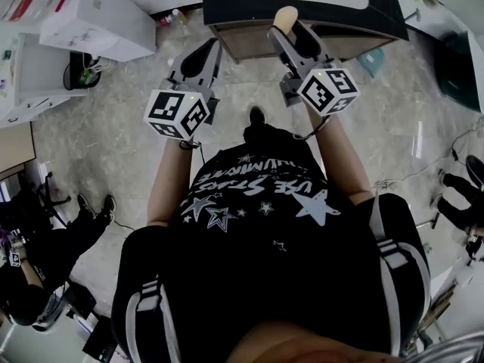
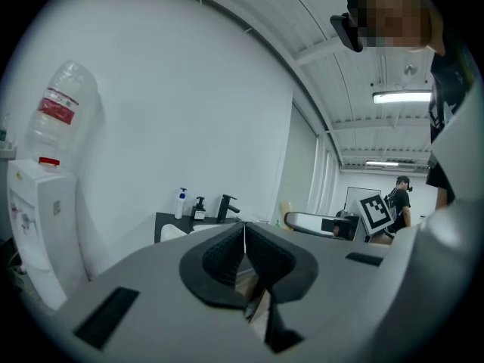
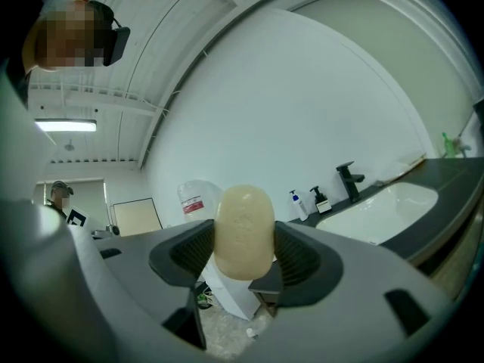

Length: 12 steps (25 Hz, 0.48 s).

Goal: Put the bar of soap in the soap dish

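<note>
**Speckled floor, dark worktop, soap clamped in the right tongs**

Grey speckled floor spreads below the person, and a dark worktop crosses the top of the head view. At the far left of the left gripper view, a white water dispenser stands against the wall with an upturned bottle on top.

The left tongs are closed, their ribbed pads pressed together with nothing between them. In the head view they hang over the floor, just short of the worktop's front edge.

To their right, the right tongs grip the bar of soap from both sides. The bar is pale cream and stands upright, and its rounded top rises above the pads. In the head view it sits at the worktop's front edge.

Further right in the right gripper view, two pump bottles and a black tap stand behind a white basin set into the worktop.
</note>
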{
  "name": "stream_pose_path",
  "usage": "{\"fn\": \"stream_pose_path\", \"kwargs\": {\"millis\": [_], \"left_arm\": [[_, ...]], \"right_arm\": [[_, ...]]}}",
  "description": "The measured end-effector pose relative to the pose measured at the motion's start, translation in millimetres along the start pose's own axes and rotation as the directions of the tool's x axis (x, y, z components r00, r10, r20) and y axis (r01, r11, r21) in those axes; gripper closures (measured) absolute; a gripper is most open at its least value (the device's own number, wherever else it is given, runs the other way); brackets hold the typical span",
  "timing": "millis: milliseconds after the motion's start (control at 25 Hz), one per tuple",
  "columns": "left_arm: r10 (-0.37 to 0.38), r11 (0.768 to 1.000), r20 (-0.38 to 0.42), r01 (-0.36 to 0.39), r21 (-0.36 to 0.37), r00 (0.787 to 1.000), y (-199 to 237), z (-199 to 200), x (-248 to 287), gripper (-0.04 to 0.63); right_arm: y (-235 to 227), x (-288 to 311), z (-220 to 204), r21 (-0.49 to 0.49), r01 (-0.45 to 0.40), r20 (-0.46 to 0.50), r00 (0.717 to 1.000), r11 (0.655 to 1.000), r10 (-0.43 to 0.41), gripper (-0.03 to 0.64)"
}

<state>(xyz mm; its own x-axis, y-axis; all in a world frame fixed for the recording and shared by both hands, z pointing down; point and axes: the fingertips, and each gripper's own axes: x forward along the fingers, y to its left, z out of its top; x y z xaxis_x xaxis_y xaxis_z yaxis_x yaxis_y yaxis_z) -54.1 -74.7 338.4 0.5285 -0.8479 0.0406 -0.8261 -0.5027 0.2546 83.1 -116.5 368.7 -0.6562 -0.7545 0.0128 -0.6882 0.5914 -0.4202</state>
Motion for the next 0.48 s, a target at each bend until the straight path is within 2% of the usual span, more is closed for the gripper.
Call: {"fn": "stream_pose_path", "kwargs": {"millis": [280, 480], "left_arm": [[0.036, 0.999, -0.007, -0.036, 0.017, 0.999, 2, 1, 43, 0.583], [0.066, 0.997, -0.003, -0.066, 0.037, 0.998, 8, 8, 54, 0.583]], "right_arm": [[-36, 24, 6, 0.025, -0.056, -0.047, 0.997, 0.998, 0.057, 0.364], [-41, 32, 5, 0.043, -0.073, -0.058, 0.995, 0.996, 0.076, 0.364]]}}
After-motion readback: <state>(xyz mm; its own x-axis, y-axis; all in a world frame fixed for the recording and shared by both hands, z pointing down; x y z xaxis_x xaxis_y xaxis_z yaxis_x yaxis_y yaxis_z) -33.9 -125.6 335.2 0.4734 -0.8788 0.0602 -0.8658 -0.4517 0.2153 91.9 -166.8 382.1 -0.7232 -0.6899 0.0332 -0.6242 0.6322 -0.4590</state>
